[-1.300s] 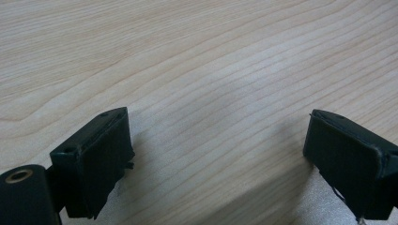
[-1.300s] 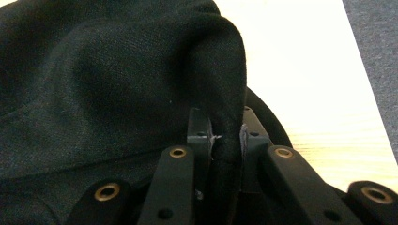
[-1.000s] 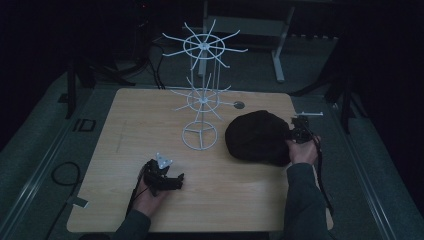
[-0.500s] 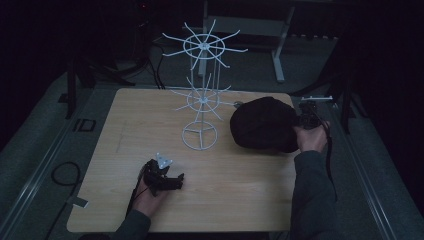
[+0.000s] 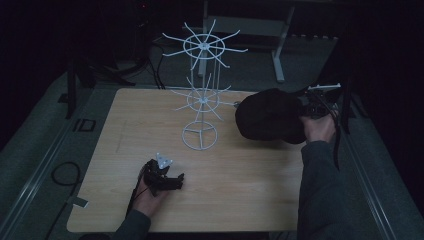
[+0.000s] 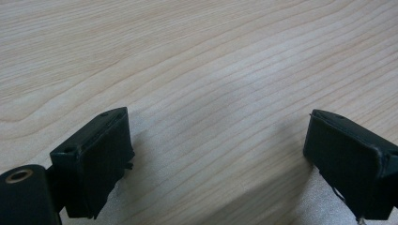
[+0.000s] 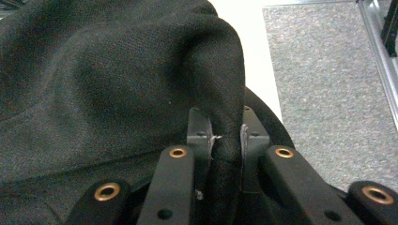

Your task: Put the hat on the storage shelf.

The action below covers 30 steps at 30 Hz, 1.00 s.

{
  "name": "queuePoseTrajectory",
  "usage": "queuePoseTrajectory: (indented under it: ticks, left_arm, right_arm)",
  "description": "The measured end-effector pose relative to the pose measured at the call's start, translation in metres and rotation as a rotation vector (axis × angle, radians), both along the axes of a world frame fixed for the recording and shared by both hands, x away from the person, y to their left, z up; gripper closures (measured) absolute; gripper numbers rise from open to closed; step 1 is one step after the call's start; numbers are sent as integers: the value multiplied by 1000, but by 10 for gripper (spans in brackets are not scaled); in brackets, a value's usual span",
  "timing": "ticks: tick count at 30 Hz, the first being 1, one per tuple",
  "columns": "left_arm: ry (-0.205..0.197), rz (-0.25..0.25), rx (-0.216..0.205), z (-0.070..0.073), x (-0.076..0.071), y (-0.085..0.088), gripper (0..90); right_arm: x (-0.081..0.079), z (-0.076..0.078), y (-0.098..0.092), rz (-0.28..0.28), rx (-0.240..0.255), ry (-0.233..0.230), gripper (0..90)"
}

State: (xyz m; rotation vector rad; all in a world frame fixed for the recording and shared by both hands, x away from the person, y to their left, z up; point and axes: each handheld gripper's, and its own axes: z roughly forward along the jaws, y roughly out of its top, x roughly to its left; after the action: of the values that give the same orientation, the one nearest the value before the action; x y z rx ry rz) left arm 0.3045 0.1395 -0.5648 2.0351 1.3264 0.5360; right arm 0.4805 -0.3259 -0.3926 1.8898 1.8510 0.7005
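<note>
Your right gripper (image 5: 306, 106) sits at the right of the high view, level with the middle of the frame, and its jaws are clamped on a fold of the black fabric cap (image 5: 270, 116). In the right gripper view that pinch is plain: a ridge of the cap's knit cloth (image 7: 220, 140) runs up between the two pads, pressed from both sides, and the crown swells away across the upper left of that frame.

In the high view the cap hangs just left of your right hand (image 5: 316, 131), over the right edge of the light wooden table (image 5: 150, 120). Its long axis runs across the frame, left to right, the rounded crown pointing left toward the white wire spinner rack (image 5: 201, 100) and the gripped end pointing right. Which end carries the brim, I cannot tell in this dim light. The cap's left edge is near a lower spoke of the rack.

Your left gripper (image 5: 170, 181) lies low at bottom centre-left of the high view, its jaws spread wide with bare wood grain between them in the left gripper view (image 6: 216, 159).
</note>
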Motion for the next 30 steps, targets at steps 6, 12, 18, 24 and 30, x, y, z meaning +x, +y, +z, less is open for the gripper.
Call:
queuePoseTrajectory:
  ticks: [6, 12, 18, 24, 30]
  left_arm:
    - [0, 0, 0, 0, 0, 0, 86]
    - [0, 1, -1, 0, 0, 0, 86]
    - [-1, 2, -2, 0, 0, 0, 86]
    - [-2, 3, -3, 0, 0, 0, 86]
    - [-1, 1, -1, 0, 0, 0, 86]
  right_arm:
    - [3, 16, -1, 13, -19, -15, 792]
    - [4, 31, -1, 17, -28, -26, 792]
    - [7, 41, -2, 15, -40, -27, 792]
    - [9, 49, -3, 23, -60, -25, 792]
    - [9, 60, -4, 27, -45, -34, 792]
